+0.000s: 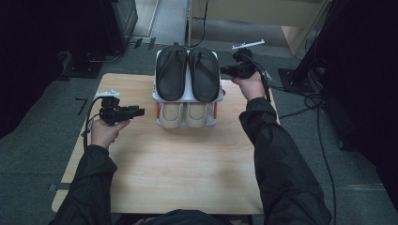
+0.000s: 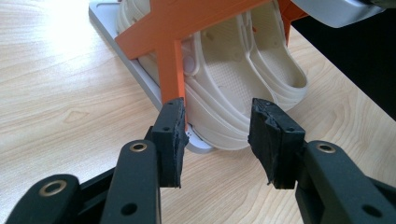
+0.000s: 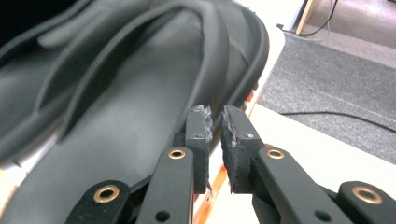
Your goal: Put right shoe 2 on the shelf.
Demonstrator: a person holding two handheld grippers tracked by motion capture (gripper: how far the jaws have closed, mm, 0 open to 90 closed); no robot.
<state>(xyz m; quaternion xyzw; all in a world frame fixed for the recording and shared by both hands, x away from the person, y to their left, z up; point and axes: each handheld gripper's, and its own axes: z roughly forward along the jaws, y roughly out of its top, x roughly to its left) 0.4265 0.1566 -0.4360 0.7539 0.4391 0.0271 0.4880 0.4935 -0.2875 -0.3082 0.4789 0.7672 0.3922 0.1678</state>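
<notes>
A small two-tier shoe rack [image 1: 187, 98] stands at the far middle of the wooden table [image 1: 178, 164]. Two black sandals [image 1: 172, 72] [image 1: 204, 72] lie on its top shelf, and a pair of cream clogs [image 1: 184, 115] sits below. My left gripper [image 1: 139, 111] hovers left of the rack. In the left gripper view it [image 2: 217, 140] is open, facing the orange rack leg [image 2: 173, 60] and the clogs [image 2: 233, 70]. My right gripper [image 1: 225, 71] is at the rack's top right. There it [image 3: 216, 121] is shut down to a thin gap beside the black sandal [image 3: 116, 116], with nothing visible between its jaws.
Grey carpet surrounds the table. Cables [image 1: 324, 140] trail over the floor at the right, and a black stand base [image 1: 84, 65] sits at the far left. Light wooden furniture [image 1: 263, 11] stands behind the rack. The near half of the table is bare wood.
</notes>
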